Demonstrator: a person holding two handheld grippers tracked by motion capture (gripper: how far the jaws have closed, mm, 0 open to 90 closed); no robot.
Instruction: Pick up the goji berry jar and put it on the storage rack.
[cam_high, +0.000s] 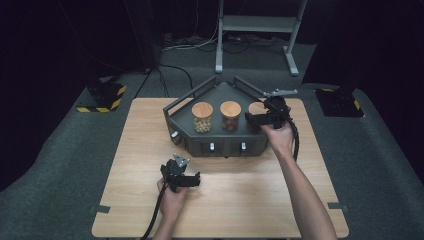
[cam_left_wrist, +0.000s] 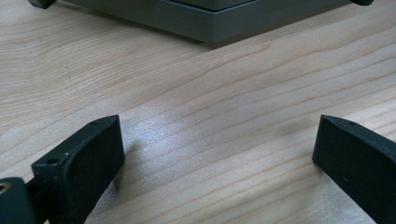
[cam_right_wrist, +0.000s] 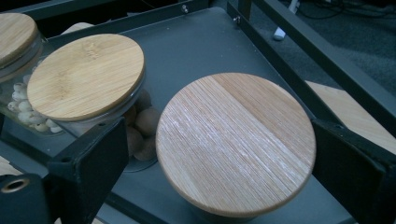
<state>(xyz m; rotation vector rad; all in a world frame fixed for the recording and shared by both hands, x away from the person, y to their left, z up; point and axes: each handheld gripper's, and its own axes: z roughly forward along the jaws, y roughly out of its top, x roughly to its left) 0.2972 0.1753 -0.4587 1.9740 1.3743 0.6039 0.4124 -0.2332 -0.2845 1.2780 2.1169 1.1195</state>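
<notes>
On the grey tray (cam_right_wrist: 196, 46), my right tool (cam_right_wrist: 219, 154) stands spread around the third jar (cam_right_wrist: 236, 140), not yet gripping; left tool (cam_left_wrist: 215, 154) waits spread over the counter (cam_left_wrist: 210, 107).

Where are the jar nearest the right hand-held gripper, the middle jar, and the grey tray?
Nearest jar (cam_right_wrist: 236, 142), right gripper view, middle of its wooden lid.
Middle jar (cam_right_wrist: 86, 76), right gripper view, centre of its lid.
Grey tray (cam_high: 227, 148), high view, front wall.
</notes>
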